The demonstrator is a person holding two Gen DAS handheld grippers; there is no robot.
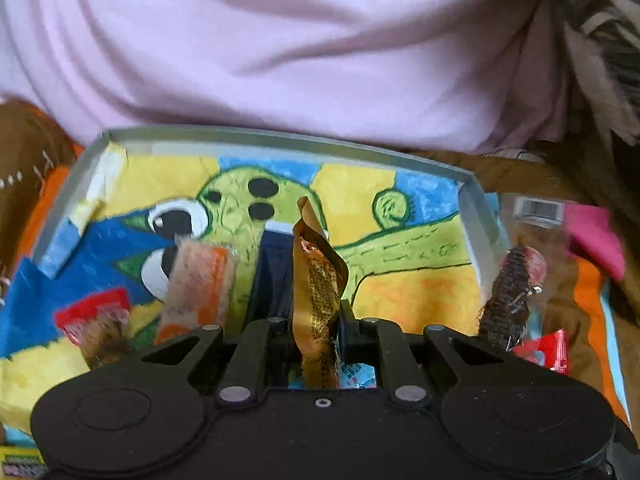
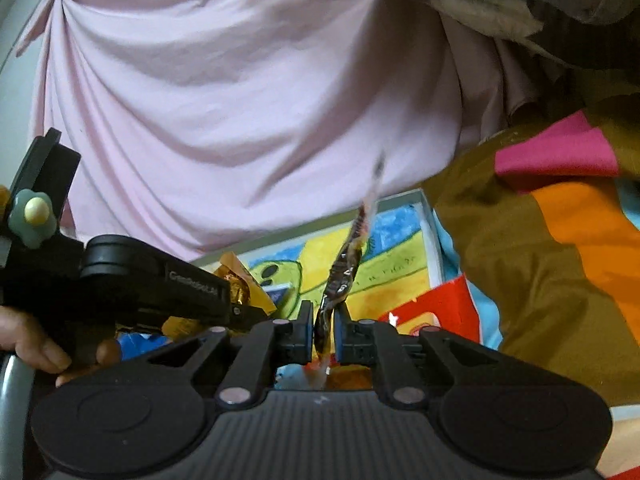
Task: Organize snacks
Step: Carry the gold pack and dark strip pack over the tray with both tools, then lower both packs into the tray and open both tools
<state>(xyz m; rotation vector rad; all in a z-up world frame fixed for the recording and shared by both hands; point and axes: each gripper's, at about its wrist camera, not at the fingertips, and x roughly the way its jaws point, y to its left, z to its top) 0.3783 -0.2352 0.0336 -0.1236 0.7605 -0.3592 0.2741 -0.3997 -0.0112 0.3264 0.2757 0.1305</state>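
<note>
Crinkled gold foil wrapper (image 1: pixel 318 292), jaws-pinched

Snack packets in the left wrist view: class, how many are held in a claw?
2: a gold packet upright in the left claw, and a clear packet of dark snack at right, held by the right claw. Others lie loose.

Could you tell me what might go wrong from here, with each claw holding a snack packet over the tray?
1. The left claw pinches the golden packet by its lower part only; the tall, floppy wrapper could slip or twist free.
2. The right claw holds the clear dark-snack packet edge-on, a thin grip that may slide.
3. The two claws work close together above the tray and could collide.
</note>
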